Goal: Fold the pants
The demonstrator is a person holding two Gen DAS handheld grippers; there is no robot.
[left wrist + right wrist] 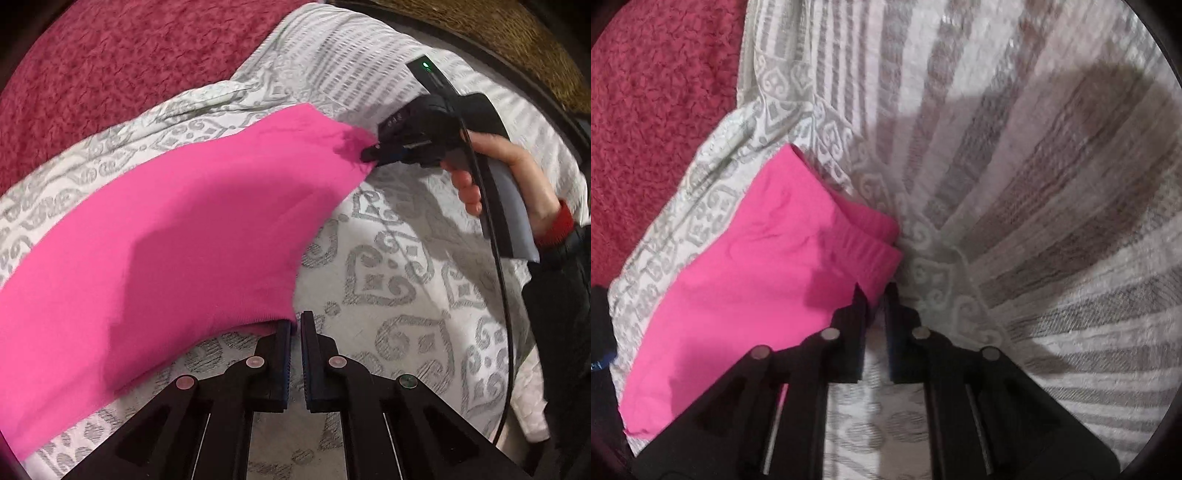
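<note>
Bright pink pants [166, 229] lie stretched across a white bedspread with a grey pattern [388, 258]. My left gripper [295, 325] is at their near hem corner, jaws shut, with a sliver of pink fabric pinched between the pads. In the left wrist view, my right gripper [367, 153] bites the far corner, and the cloth puckers around its tip. In the right wrist view, the right gripper [876, 295] is closed on the pink elastic waistband edge of the pants [738, 280], with fabric between its fingers.
A crimson fuzzy blanket [110, 66] covers the bed to the left of the bedspread. A person's hand [480, 173] with a red cuff holds the right gripper's handle, and a black cable [506, 280] trails from it. A dark bed edge and straw-coloured floor [517, 37] lie at the upper right.
</note>
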